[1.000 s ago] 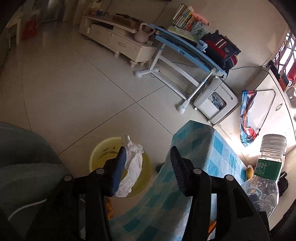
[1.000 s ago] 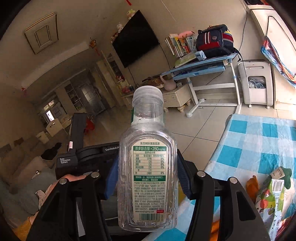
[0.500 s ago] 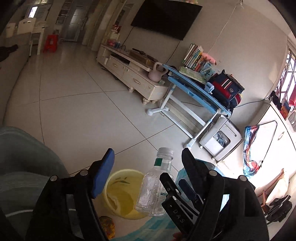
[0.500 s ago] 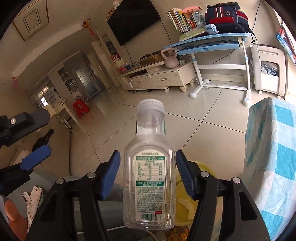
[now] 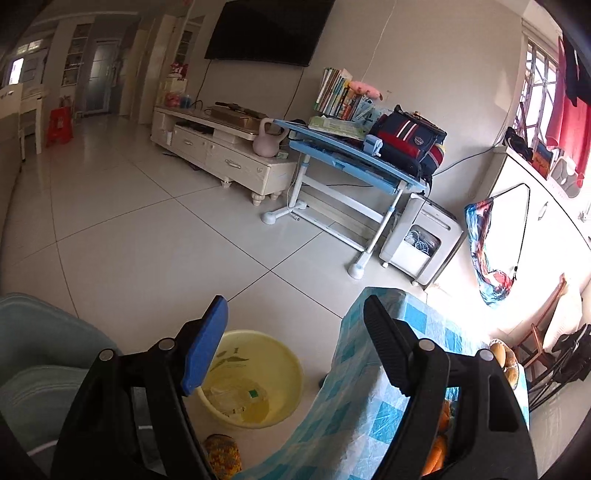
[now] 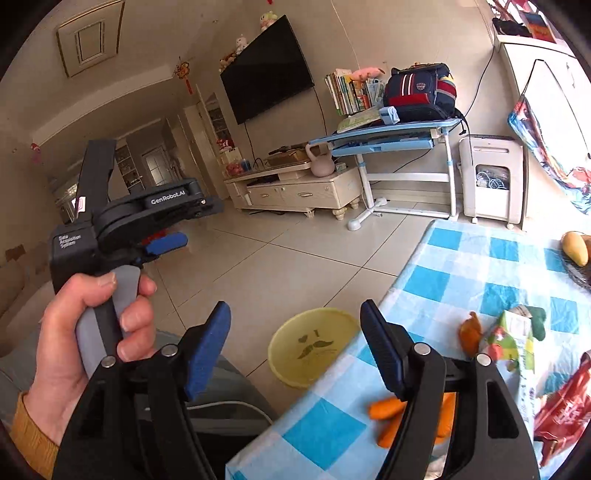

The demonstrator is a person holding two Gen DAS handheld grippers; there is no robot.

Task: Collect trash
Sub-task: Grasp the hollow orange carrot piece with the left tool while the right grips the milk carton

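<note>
Lying in the yellow basin (image 5: pixel 258 373) on the floor, plastic bottle (image 5: pixel 236 397), left hand-held gripper (image 5: pixel 295 339) and right hand-held gripper (image 6: pixel 295 339) just spread, nothing held between jaws, checked surface (image 6: pixel 476 273) at right.

- Floor (image 5: pixel 155 236): pale glossy tiles, dark grout lines.
- Wall-mounted television (image 5: pixel 269 31), black, on plain light wall.
- Low cream TV cabinet (image 5: pixel 221 158) below it.
- Blue tilting desk (image 5: pixel 354 162) bearing books and backpack (image 5: pixel 410 140).
- Barred window (image 5: pixel 535 85), bright daylight.

Glossy pale floor tiles (image 5: pixel 155 236); smooth yellow plastic basin (image 5: pixel 284 369); a clear plastic bottle (image 5: pixel 236 397) inside; checked cloth covers the worktop (image 6: pixel 461 273).
</note>
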